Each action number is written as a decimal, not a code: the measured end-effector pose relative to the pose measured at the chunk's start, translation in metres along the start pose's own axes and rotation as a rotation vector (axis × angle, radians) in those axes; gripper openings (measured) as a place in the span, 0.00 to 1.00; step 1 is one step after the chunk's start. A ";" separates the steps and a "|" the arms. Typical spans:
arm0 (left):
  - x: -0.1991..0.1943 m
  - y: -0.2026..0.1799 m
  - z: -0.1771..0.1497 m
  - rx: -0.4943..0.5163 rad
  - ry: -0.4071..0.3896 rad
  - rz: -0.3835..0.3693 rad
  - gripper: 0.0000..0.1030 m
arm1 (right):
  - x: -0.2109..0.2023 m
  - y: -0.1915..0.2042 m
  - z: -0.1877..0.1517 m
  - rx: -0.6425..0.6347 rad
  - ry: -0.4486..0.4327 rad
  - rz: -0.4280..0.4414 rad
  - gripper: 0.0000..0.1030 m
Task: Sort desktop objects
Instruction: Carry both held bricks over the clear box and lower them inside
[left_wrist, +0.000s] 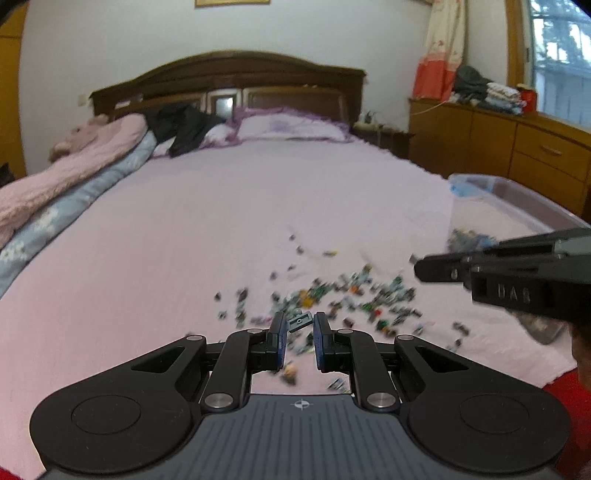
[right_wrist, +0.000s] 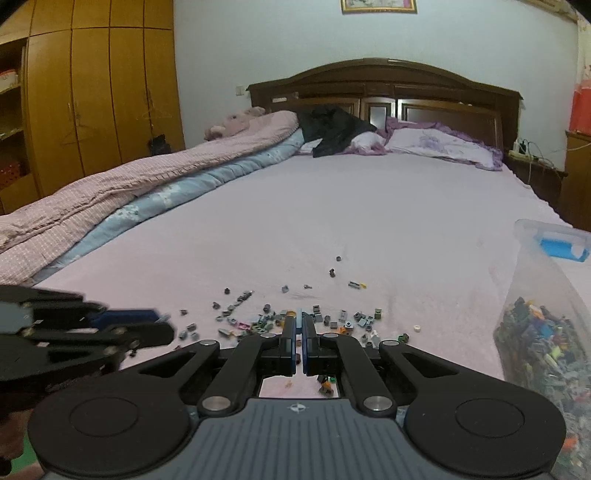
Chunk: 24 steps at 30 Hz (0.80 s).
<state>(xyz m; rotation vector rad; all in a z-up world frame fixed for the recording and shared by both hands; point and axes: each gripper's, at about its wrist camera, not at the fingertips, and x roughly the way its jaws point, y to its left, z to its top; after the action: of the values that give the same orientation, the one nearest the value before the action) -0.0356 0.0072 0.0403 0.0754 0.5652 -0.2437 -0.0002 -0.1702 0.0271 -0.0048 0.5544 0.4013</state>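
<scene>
Bed (right_wrist: 369, 206) with pink sheet, seen from its foot. Folded quilts (right_wrist: 122, 199) lie along the left side; pillows (right_wrist: 439, 146) and a black garment (right_wrist: 332, 131) lie at the headboard (right_wrist: 388, 85). A wardrobe (right_wrist: 92, 92) stands left of the bed, a cabinet (left_wrist: 498, 136) right. Small bricks (right_wrist: 295, 317) lie scattered on the sheet near the foot. A clear bin (right_wrist: 546, 325), partly filled with bricks, stands on the bed's right edge. Left gripper (left_wrist: 300, 321): jaws slightly apart, with a grey plate (left_wrist: 300, 320) between the tips; the blurred view does not show whether the pads touch it. Right gripper (right_wrist: 299, 323): clenched, pads nearly meeting, nothing visible between them, tips over the near edge of the scatter, the bin well to its right. Each gripper appears at the edge of the other's view.
</scene>
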 end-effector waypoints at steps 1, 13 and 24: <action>-0.001 -0.003 0.003 0.006 -0.006 -0.007 0.17 | -0.005 -0.001 0.000 0.002 -0.004 -0.002 0.03; 0.006 -0.054 0.038 0.092 -0.065 -0.105 0.17 | -0.059 -0.025 -0.003 0.051 -0.066 -0.061 0.03; 0.020 -0.103 0.065 0.153 -0.099 -0.195 0.17 | -0.103 -0.065 -0.018 0.123 -0.131 -0.152 0.03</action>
<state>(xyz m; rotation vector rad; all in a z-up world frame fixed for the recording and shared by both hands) -0.0110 -0.1058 0.0843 0.1561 0.4548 -0.4779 -0.0656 -0.2701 0.0580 0.0968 0.4448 0.2175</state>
